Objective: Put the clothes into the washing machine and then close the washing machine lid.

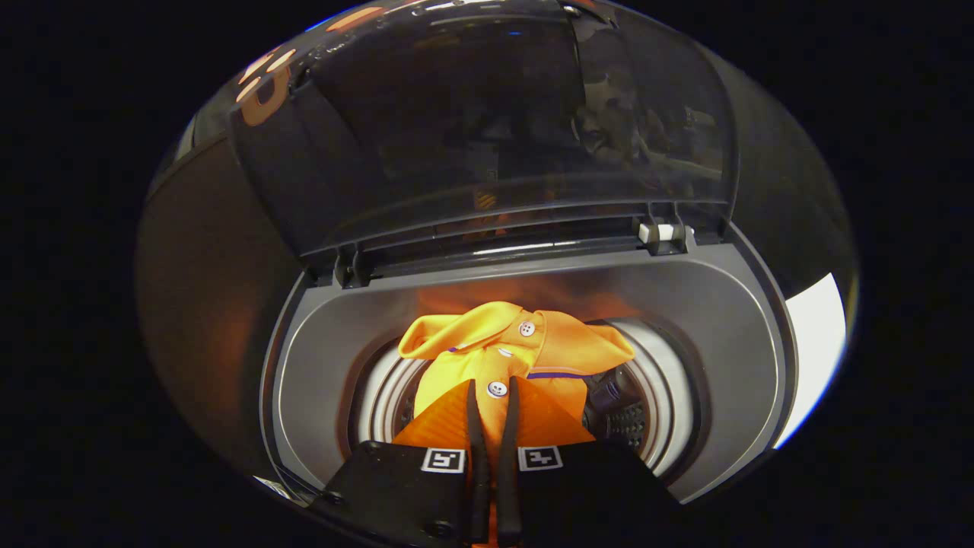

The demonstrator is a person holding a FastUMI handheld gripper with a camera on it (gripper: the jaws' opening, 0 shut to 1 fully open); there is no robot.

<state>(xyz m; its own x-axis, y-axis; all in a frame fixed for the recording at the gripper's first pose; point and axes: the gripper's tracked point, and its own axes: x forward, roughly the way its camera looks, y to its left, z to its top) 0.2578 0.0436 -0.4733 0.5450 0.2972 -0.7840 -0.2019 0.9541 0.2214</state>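
Orange cloth, a buttoned polo shirt with a collar and a thin purple stripe, is seen hanging over the round mouth of the washing machine, partly inside the ribbed metal drum. The gripper is held above the opening, and its two fingers are drawn narrow, with a fold of the shirt's placket pinched between them just below a white button. The collar and the rest of the shirt are spread just ahead of the fingertips. Beyond the shirt, the clear lid is raised upright on its hinges.
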